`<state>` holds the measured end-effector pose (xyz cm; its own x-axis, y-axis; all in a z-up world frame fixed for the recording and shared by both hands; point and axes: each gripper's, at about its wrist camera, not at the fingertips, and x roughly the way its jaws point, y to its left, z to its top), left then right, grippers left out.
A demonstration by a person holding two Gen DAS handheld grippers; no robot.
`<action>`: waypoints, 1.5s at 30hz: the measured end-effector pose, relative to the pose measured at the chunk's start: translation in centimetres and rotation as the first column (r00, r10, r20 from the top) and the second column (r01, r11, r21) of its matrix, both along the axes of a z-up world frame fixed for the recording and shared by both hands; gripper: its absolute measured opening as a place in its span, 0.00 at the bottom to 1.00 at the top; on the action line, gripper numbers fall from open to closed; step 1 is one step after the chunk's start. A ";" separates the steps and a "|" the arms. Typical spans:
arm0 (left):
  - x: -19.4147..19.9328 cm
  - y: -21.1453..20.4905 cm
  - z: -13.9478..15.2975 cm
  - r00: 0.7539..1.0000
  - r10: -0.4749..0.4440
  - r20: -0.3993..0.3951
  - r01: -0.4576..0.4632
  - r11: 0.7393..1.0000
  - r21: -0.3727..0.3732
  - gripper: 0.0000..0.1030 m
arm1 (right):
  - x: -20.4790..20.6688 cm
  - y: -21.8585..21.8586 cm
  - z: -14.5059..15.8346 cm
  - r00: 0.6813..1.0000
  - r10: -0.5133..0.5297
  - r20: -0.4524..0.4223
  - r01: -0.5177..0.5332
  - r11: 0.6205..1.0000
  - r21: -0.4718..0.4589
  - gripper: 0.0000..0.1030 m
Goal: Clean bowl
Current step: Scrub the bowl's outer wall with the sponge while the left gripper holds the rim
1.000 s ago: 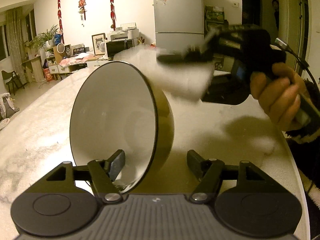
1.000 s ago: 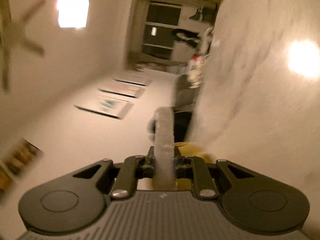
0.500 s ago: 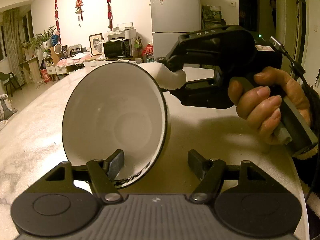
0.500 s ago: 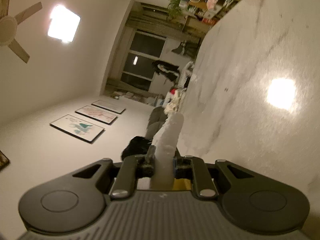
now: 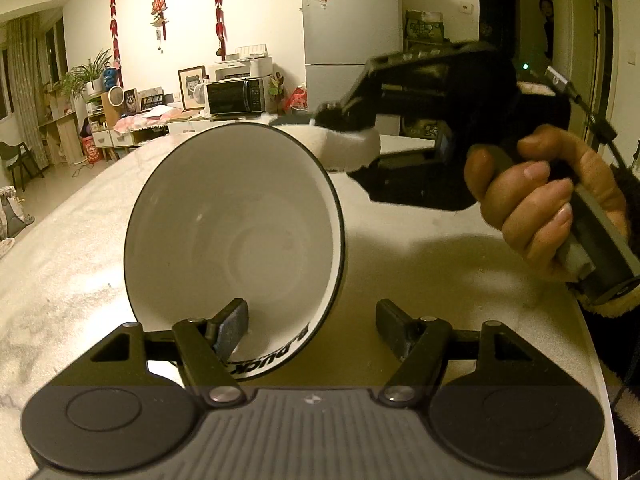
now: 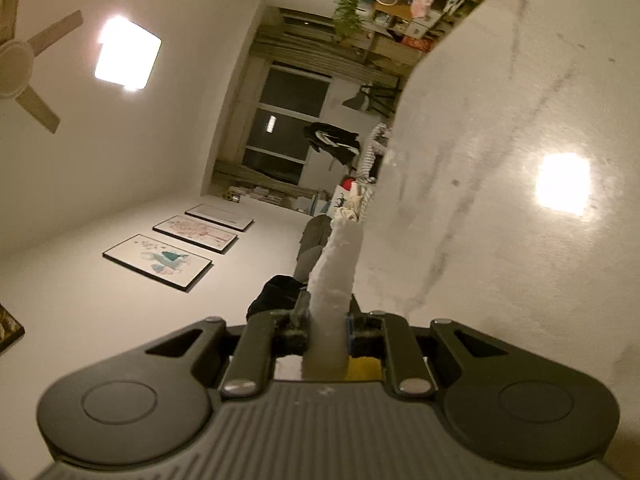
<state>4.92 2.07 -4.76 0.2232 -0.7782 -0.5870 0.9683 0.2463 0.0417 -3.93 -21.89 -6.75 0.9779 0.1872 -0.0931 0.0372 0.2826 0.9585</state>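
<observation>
The left gripper (image 5: 310, 326) stands wide around the tilted bowl (image 5: 236, 240) rim at centre; the right gripper (image 6: 326, 330) pinches a white cloth (image 6: 334, 280) at the bowl's upper right edge.

White fridge (image 5: 351, 36) behind a marble table (image 5: 60, 280); ceiling fan (image 6: 24, 68) (light beside it).

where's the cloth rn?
Left wrist view: the white cloth sits clamped in the right gripper, at the upper right rim of the tilted bowl.
</observation>
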 end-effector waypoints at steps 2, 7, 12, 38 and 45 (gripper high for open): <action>0.2 0.0 0.1 1.000 0.000 0.000 0.000 1.000 0.000 0.69 | -0.3 -0.1 0.0 1.000 0.004 0.007 -0.004 1.000 0.016 0.16; 0.3 -0.1 0.2 1.000 -0.003 -0.001 0.003 1.000 0.002 0.70 | -0.7 0.1 0.8 0.998 0.032 0.053 -0.034 0.999 0.034 0.16; 0.5 0.0 0.2 1.000 -0.003 0.001 0.003 1.000 0.002 0.70 | -0.7 0.2 -0.1 0.999 0.022 0.027 -0.022 1.000 0.016 0.17; 2.1 1.0 0.2 1.000 -0.009 -0.003 0.009 1.000 0.003 0.72 | -0.3 -0.8 -2.0 0.999 0.039 0.009 -0.040 0.992 0.120 0.17; 2.7 2.0 0.2 1.000 -0.012 -0.002 0.012 1.000 0.003 0.73 | -1.1 -0.3 0.1 0.995 0.069 0.070 -0.074 0.995 0.073 0.17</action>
<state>7.64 4.03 -4.55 0.2126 -0.7789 -0.5901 0.9712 0.2347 0.0402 -5.03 -22.23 -6.69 0.9654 0.2605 -0.0110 -0.0453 0.2093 0.9768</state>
